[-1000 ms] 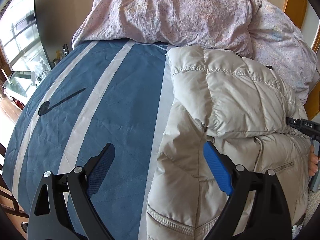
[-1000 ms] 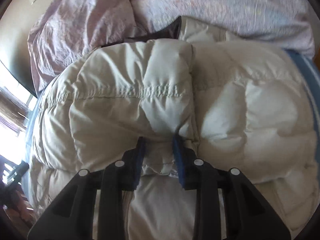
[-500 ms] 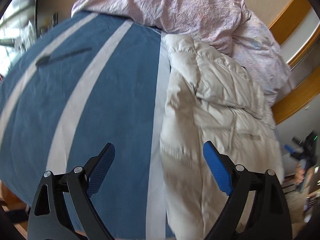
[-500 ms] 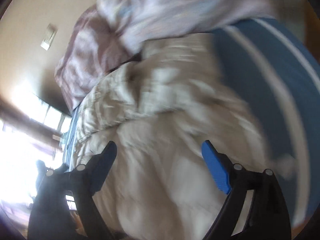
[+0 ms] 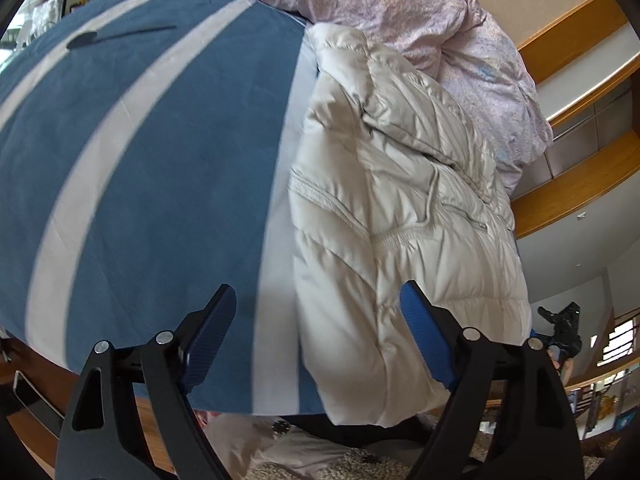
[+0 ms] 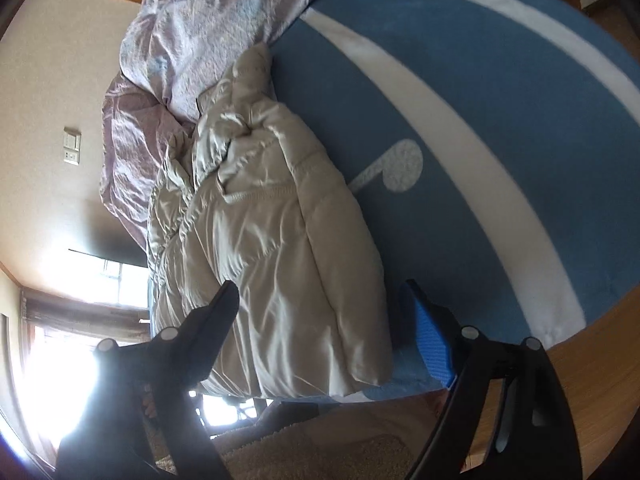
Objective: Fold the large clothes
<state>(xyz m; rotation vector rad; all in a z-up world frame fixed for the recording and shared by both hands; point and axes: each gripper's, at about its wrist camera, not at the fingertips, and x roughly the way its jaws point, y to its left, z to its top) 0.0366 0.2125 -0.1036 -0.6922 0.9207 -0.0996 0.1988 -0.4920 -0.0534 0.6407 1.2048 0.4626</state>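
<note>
Hanging off bed edge (image 5: 160, 200) — jacket hem (image 5: 360, 392), underside hidden

Left tool (image 5: 316, 344): fingers spread wide at the bottom of the frame, nothing pinched between the pads, jaws just narrowed slightly. Right tool (image 6: 320, 332): fingers likewise held wide apart, nothing gripped, jaws just eased in a touch. Both are angled downward. The right tool is also glimpsed at the lower right edge of the left view.

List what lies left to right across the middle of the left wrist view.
Blue striped bedspread → beige puffer jacket → pink floral duvet → wooden shelving.
</note>
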